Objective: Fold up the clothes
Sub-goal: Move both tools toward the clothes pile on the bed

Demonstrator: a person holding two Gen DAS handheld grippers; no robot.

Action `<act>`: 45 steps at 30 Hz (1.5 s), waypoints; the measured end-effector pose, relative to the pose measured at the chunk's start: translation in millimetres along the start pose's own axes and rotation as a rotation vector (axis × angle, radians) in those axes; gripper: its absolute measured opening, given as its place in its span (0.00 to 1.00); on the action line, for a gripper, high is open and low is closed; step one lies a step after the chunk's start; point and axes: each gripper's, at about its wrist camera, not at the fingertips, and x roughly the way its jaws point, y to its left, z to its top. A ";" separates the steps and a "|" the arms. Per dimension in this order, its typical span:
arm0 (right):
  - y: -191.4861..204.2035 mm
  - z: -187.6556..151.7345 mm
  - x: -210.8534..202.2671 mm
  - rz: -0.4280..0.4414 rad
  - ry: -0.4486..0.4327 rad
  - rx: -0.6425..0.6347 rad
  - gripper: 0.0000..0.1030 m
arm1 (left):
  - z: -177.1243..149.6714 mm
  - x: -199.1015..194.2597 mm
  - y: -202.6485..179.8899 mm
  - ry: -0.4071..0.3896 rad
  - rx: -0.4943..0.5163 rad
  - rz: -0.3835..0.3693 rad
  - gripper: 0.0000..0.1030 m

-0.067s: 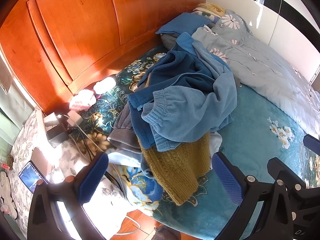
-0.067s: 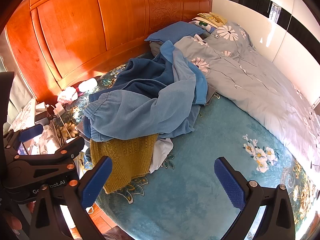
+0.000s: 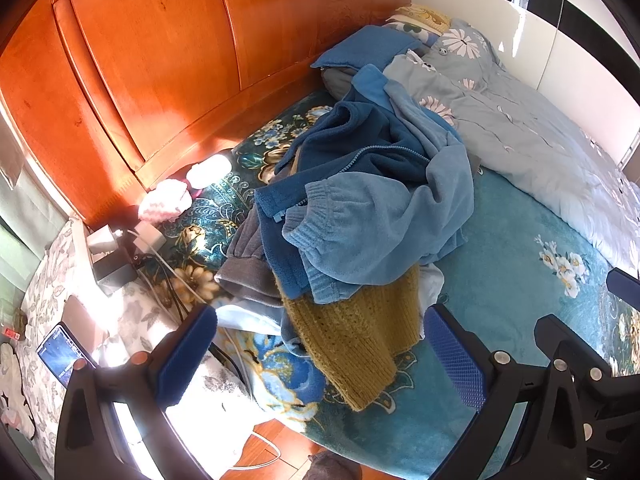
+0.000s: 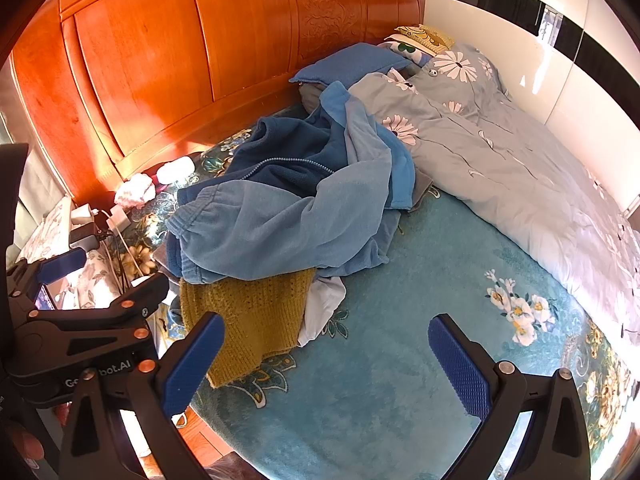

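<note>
Although a tenth of a second separates the earlier views from these, we find almost nothing changed: the heap of clothes (image 3: 360, 240) lies as it did on the teal floral blanket (image 4: 400, 360) near the carved orange wooden headboard (image 4: 180, 60), and neither tool has closed in. That tells us folding has not begun; in our judgement we are only approaching to pick a first garment.

The left gripper (image 3: 320, 356) hangs released, blue pads spread wide, just short of the mustard-yellow knitted sweater (image 3: 356, 340) at the heap's near edge. The right gripper (image 4: 326, 364) is likewise released, holding nothing, over bare blanket beside the pile.

Counting what we can tell apart: one mustard sweater, one light blue fleece garment with ribbed cuffs (image 4: 280, 228), one dark blue zipped fleece jacket (image 4: 288, 152), one grey garment (image 3: 248, 264) and one white piece of cloth (image 4: 324, 304) (more may hide underneath). Two grippers, one grey flowered quilt (image 4: 500, 168).
</note>
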 end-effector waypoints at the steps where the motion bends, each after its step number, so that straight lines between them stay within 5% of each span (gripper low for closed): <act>1: -0.5 0.3 0.1 0.000 0.000 0.000 1.00 | 0.3 0.1 -0.1 0.001 -0.001 -0.001 1.00; 23: -9.6 11.3 -6.7 0.016 -0.012 -0.029 1.00 | 7.5 -12.5 -6.6 0.007 -0.022 0.012 1.00; 45: -53.0 4.2 -24.4 0.111 -0.050 -0.104 1.00 | -2.3 -38.0 -54.8 0.001 -0.060 0.087 1.00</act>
